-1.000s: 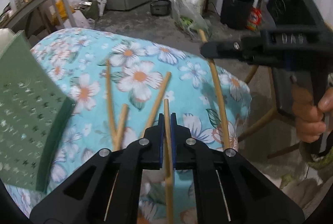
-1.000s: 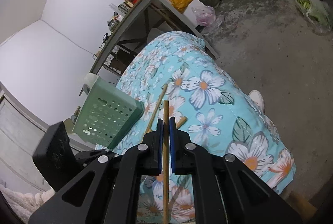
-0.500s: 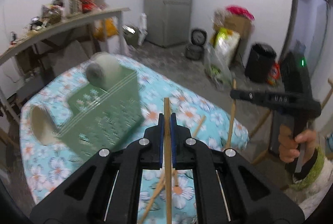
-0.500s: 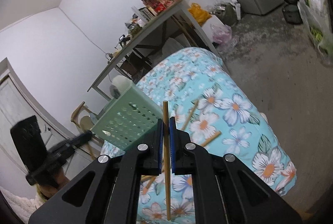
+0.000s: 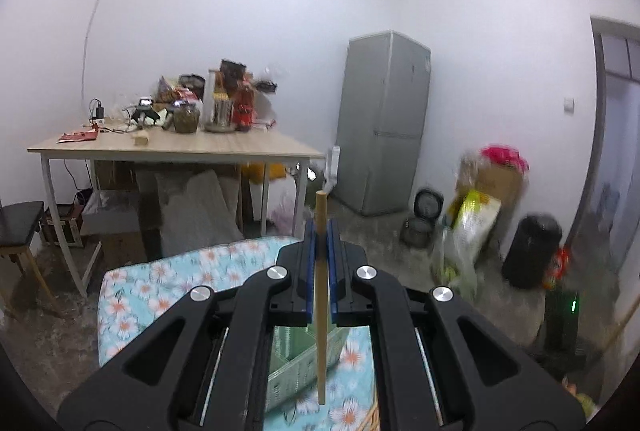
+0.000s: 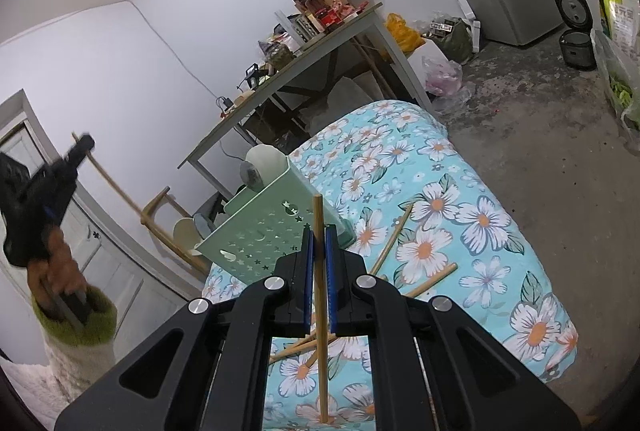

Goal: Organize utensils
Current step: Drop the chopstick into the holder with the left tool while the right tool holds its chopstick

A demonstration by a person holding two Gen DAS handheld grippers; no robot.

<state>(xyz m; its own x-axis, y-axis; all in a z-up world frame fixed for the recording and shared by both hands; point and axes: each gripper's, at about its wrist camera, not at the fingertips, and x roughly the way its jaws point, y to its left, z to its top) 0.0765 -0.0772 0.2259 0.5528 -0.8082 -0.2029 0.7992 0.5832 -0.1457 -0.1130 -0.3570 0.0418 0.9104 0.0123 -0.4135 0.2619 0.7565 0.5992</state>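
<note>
My left gripper (image 5: 320,231) is shut on a wooden chopstick (image 5: 321,331) that stands upright between its blue pads, high above the table. Part of the green perforated basket (image 5: 296,371) shows below it. In the right wrist view my right gripper (image 6: 319,235) is shut on another wooden chopstick (image 6: 320,351), just in front of the green basket (image 6: 272,227). Several loose chopsticks (image 6: 394,237) lie on the floral tablecloth (image 6: 460,215) beside the basket. The left gripper (image 6: 82,145) shows blurred at far left, raised, with its chopstick (image 6: 108,177) slanting down.
A cream roll (image 6: 262,167) and a cup (image 6: 185,231) sit by the basket. A wooden desk (image 5: 176,145) with bottles and clutter stands behind, a grey fridge (image 5: 384,123) beside it. Bags, a rice cooker (image 5: 428,203) and a black bin (image 5: 530,251) crowd the floor. A person's hand (image 6: 56,263) grips the left tool.
The left gripper has lifted its chopstick high off the table and swung to look level across the room. The right gripper has risen a little and rolled, still holding its chopstick.
</note>
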